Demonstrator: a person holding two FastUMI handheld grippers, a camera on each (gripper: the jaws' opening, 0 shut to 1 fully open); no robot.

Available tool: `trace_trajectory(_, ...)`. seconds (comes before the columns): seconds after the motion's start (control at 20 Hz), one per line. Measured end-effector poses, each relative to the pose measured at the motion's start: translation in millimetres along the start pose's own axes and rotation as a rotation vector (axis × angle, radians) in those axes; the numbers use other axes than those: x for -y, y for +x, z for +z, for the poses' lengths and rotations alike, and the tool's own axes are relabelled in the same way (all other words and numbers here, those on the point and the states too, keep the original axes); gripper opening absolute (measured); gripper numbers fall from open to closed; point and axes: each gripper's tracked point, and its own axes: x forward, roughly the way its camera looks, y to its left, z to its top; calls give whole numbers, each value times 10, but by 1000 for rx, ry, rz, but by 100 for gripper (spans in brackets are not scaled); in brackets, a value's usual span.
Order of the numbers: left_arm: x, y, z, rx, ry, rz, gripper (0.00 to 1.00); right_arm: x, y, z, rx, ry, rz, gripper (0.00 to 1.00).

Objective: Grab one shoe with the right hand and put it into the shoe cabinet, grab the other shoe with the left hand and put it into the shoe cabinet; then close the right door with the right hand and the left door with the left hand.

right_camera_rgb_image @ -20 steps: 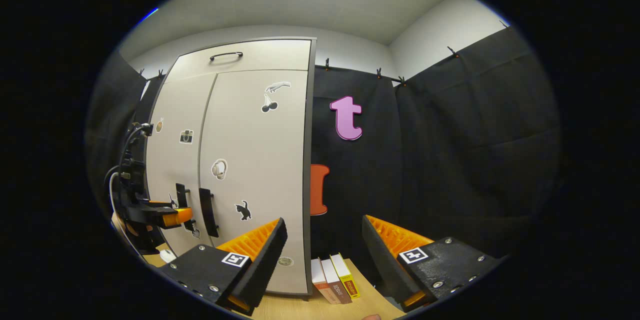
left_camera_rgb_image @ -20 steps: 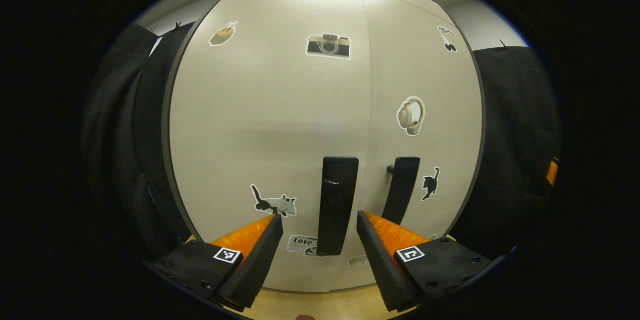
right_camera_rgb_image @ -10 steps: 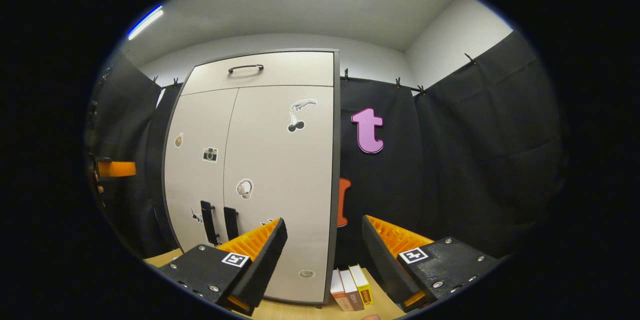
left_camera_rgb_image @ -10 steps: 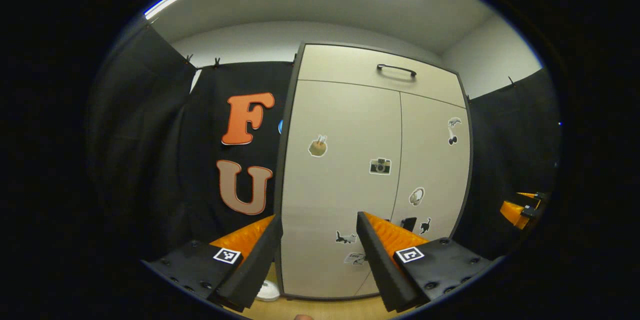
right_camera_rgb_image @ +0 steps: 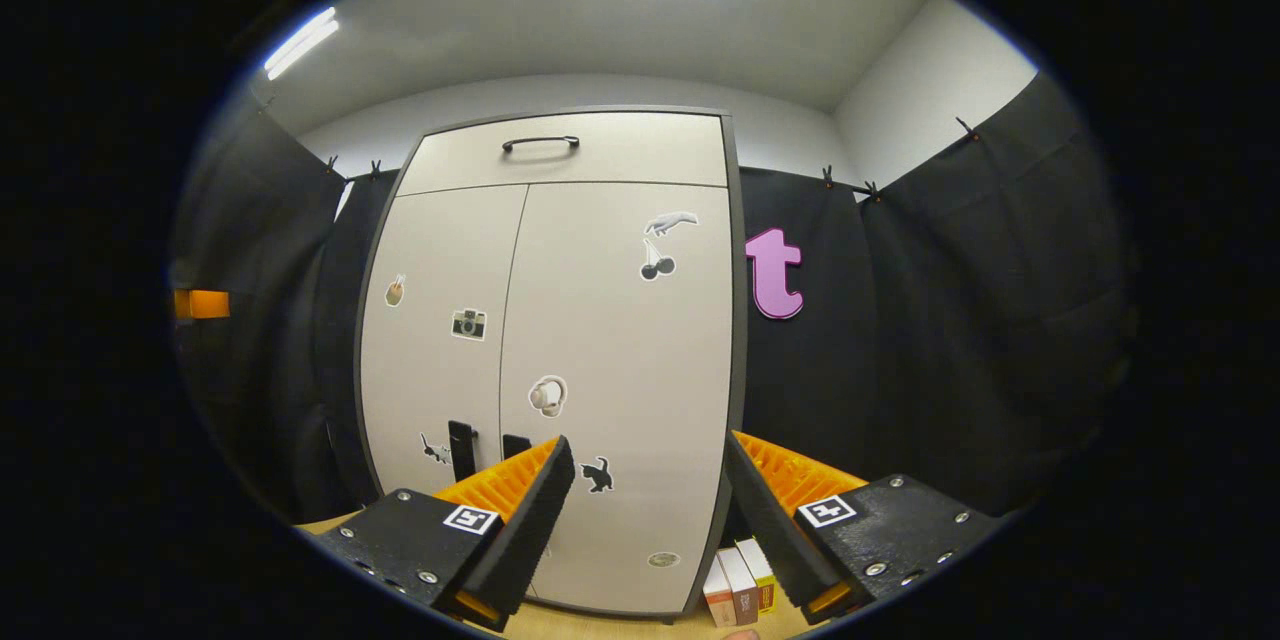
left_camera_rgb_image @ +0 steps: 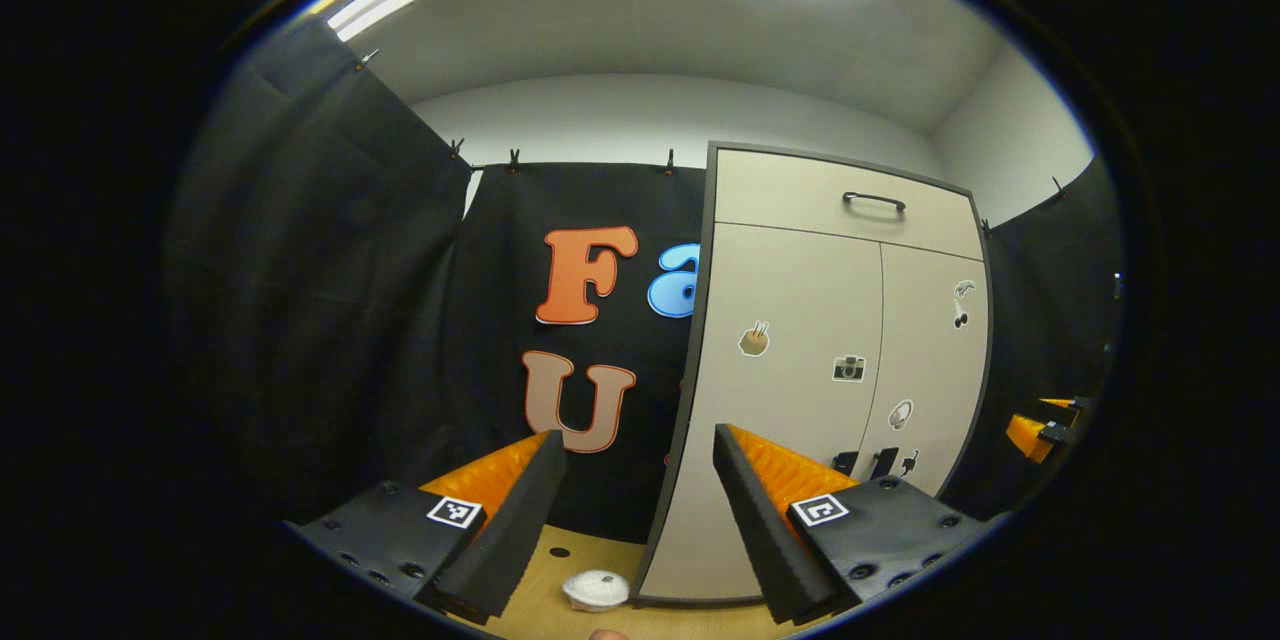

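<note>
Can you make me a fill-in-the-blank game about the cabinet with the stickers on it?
1. Both doors of the shoe cabinet are ____.
2. The headphones sticker is on the ____ door.
3. The right gripper has its jaws ____, with nothing between them.
4. The small books stand on the floor at the cabinet's ____ side.

Missing words: closed; right; open; right
</note>
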Motion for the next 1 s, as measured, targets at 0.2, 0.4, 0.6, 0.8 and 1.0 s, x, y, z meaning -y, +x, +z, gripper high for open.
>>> trace_trajectory(0.2,-170,102,-103,1,-1,-21,97,-203,-116,47,10,-6,-17,93)
trace_trajectory(0.4,-435,73,-97,13,0,-46,96,-396,-299,73,22,-12,-48,93)
trace_trajectory(0.6,-576,75,-171,2,-6,-80,96,-510,-487,99,20,-7,-87,93)
trace_trajectory(0.8,-627,129,-211,-4,-20,-116,96,-557,-591,134,11,-10,-118,93)
trace_trajectory(1.0,-657,205,-211,5,-33,-142,96,-615,-670,203,15,-27,-138,93)
